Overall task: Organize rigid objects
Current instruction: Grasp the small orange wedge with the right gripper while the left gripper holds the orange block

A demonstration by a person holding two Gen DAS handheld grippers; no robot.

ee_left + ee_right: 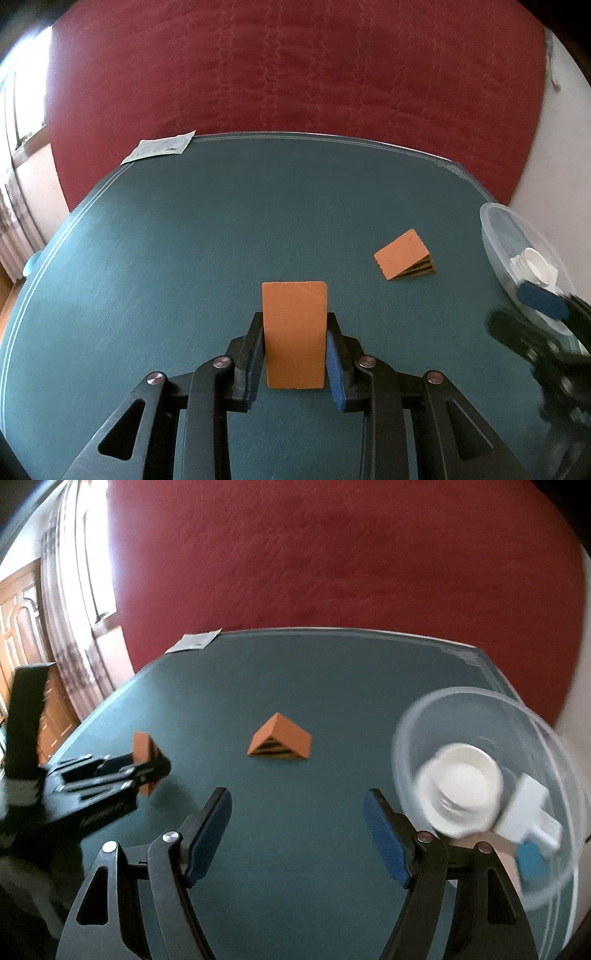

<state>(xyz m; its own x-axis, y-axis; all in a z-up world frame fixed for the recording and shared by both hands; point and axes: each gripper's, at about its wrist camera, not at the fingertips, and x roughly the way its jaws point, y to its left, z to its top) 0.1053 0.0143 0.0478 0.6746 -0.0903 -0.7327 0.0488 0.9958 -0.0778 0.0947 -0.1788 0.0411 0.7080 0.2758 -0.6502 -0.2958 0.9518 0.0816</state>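
Note:
My left gripper point(294, 325) is shut on an orange wedge block point(294, 332), its blue pads pressing both sides just above the green table mat point(184, 258). The right wrist view shows that same gripper point(155, 771) at the left with the orange wedge block point(142, 747) between its fingers. A second orange wedge point(404, 255) lies on the mat to the right, also seen mid-table as the second wedge point(280, 742). My right gripper point(297, 808) stands open over bare mat, nothing between its fingers; it appears blurred as the right gripper point(546, 332) at the left view's edge.
A clear plastic bowl point(413, 716) at the right holds a white dish point(461, 786), a white piece and a blue one. A paper sheet point(160, 147) lies at the mat's far left corner. A red bedspread point(295, 66) lies beyond the table.

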